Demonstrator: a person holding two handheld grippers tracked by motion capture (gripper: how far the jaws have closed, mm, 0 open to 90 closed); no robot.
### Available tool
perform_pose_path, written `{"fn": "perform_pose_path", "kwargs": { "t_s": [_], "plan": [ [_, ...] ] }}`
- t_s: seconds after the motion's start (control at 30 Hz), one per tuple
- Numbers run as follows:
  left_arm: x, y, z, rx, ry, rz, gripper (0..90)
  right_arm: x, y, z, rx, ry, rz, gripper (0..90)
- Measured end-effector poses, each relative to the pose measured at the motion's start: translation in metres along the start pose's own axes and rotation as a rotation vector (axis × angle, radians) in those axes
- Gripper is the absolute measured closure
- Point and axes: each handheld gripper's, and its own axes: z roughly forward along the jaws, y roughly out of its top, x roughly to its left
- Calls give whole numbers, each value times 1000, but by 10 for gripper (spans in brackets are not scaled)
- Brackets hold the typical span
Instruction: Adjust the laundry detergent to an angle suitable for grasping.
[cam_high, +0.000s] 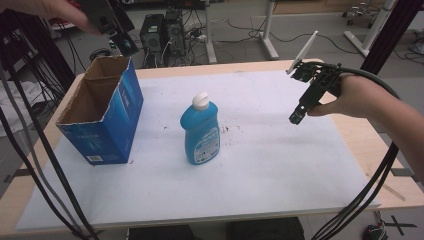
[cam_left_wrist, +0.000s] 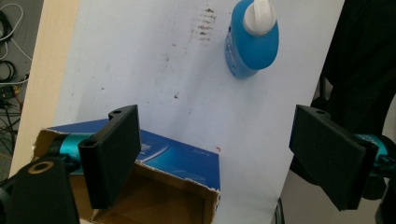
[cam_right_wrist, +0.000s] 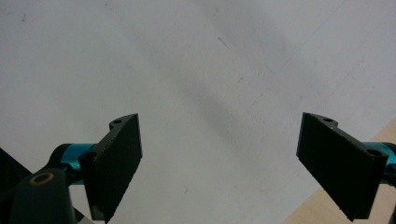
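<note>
A blue bottle (cam_high: 201, 132) with a white cap stands upright mid-table on the white sheet (cam_high: 260, 165); the left gripper view has the blue bottle (cam_left_wrist: 251, 42) at its top. An open blue cardboard box (cam_high: 102, 112) stands to its left, with its brown inside (cam_left_wrist: 159, 196) below my left jaws. My left gripper (cam_high: 122, 42) is held high above the box's far edge, jaws wide apart and empty; seen along the jaws, the left gripper (cam_left_wrist: 217, 161) is open. My right gripper (cam_high: 297, 116) hangs over the sheet's right part, and the right gripper (cam_right_wrist: 219, 163) is open with nothing between its jaws.
The wooden table edge (cam_high: 370, 150) runs outside the white sheet. Small brown specks (cam_high: 230, 130) dot the sheet right of the bottle. Black cables (cam_high: 365, 200) trail from the right gripper past the table's front right. Computers and table legs (cam_high: 165, 32) stand behind the table.
</note>
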Motion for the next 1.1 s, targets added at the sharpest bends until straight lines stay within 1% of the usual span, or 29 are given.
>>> {"fn": "perform_pose_path", "kwargs": {
  "t_s": [0.13,0.17,0.2,0.27,0.3,0.43,0.47,0.5,0.63,0.7,0.8,0.87,0.9,1.1],
  "plan": [
    [-1,0,0,-5,3,-6,168,-2,0,1,4,-1,0,134],
    [-1,0,-1,-7,3,-8,169,-2,0,1,2,2,7,134],
    [-1,0,-1,-8,3,-8,169,-3,0,1,2,4,1,134],
    [-1,1,-1,-7,1,-10,168,-3,0,0,1,5,6,134],
    [-1,1,-1,1,3,-5,168,-3,-1,0,4,6,11,134],
    [-3,0,-2,-6,4,-12,168,-3,-1,-2,-5,6,18,134],
    [-3,0,-2,-10,3,-14,168,-3,-1,-3,-1,6,12,134],
    [-4,1,-2,-7,3,-7,168,-3,-1,-4,-1,5,6,134],
    [-5,1,-1,0,9,0,168,-3,1,-6,-3,2,6,134],
    [-6,0,-1,-1,8,-3,168,-2,1,-6,1,0,10,134],
    [-5,-1,-2,-2,8,0,168,-2,2,-5,6,1,3,134],
    [-4,-2,-2,3,5,1,169,-2,3,-5,5,2,9,133],
    [-4,-2,-1,5,10,-1,169,-3,3,-5,-3,3,-1,134],
    [-4,-1,-1,5,4,0,168,-1,3,-5,5,2,2,134]
  ]
}}
